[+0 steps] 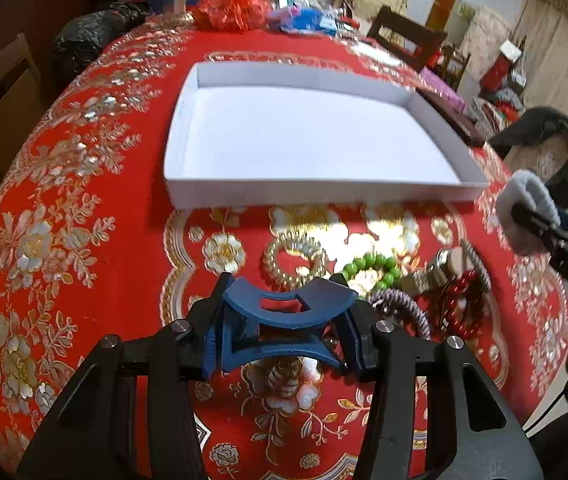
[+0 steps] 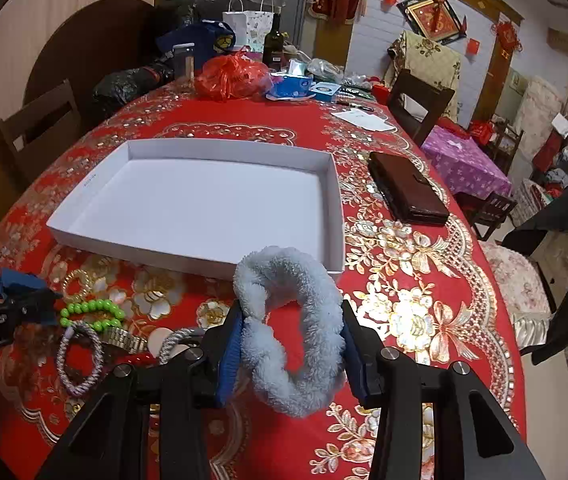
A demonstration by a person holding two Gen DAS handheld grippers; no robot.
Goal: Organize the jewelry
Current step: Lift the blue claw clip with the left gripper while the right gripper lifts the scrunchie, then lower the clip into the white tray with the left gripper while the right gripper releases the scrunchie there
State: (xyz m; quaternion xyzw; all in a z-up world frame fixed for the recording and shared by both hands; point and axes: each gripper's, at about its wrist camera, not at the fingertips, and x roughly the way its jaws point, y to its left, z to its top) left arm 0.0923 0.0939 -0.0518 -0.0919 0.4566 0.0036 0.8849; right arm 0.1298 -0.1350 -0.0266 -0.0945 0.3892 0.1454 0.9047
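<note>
The right gripper [image 2: 290,354] pinches a fluffy pale-blue scrunchie [image 2: 290,332] between its blue-padded fingers [image 2: 230,356]; the plush loop is squeezed into a tall oval, its pile thick and terry-like, held just above the red floral cloth of the desk [image 2: 404,280]. At 12 o'clock from it sits a shallow white cardboard tray [image 2: 336,208], its near right corner just behind the scrunchie's top.

At 9 o'clock in the right wrist view lies the jewelry pile: a green bead bracelet [image 2: 92,312], a grey-white braided hair tie [image 2: 80,356], a metal-link watch [image 2: 128,338] and a bit of red beads [image 2: 136,358]. In the left wrist view a pearl-like ring bracelet [image 1: 294,260] lies touching the green beads at 10 o'clock of the pile.

The left gripper [image 1: 288,320] hovers near the pile, its blue curved fingers [image 1: 240,300] pressed together at the tips, holding nothing. A brown wallet [image 2: 408,188] lies at 2 o'clock, beside the tray.
</note>
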